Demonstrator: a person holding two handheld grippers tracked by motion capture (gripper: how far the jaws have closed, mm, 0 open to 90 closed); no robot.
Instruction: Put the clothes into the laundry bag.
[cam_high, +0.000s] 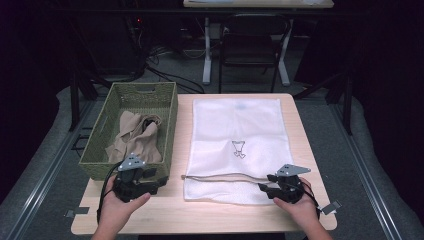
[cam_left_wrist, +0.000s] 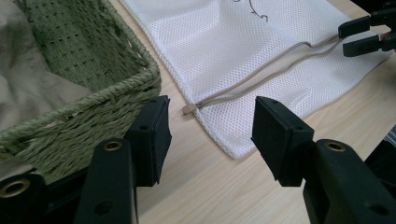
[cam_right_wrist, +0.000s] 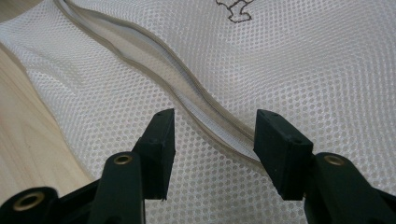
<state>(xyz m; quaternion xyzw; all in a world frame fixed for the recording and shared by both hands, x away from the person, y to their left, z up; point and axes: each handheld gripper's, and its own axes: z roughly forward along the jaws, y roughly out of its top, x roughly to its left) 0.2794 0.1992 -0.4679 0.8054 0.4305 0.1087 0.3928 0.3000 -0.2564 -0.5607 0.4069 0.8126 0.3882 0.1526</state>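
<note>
A white mesh laundry bag (cam_high: 235, 145) lies flat on the table, its beige zipper (cam_high: 220, 176) running along the front edge. The zipper (cam_right_wrist: 187, 100) gapes slightly, and its pull (cam_left_wrist: 187, 109) rests at the bag's left corner. My right gripper (cam_high: 264, 188) hovers over the bag's front right corner. Its jaws are open astride the zipper, and this gripper (cam_right_wrist: 215, 116) touches nothing. My left gripper (cam_high: 157, 184) is open and empty beside the front corner of the green woven basket (cam_high: 170, 125). From this gripper (cam_left_wrist: 211, 107) the view runs toward the zipper pull. A beige cloth (cam_high: 135, 137) fills the basket.
The basket's woven corner (cam_left_wrist: 140, 84) sits close against my left jaw. The right gripper (cam_left_wrist: 366, 35) is seen across the bag. A strip of bare wooden table (cam_high: 225, 215) runs along the front. A chair (cam_high: 250, 45) and desk legs stand beyond the far edge.
</note>
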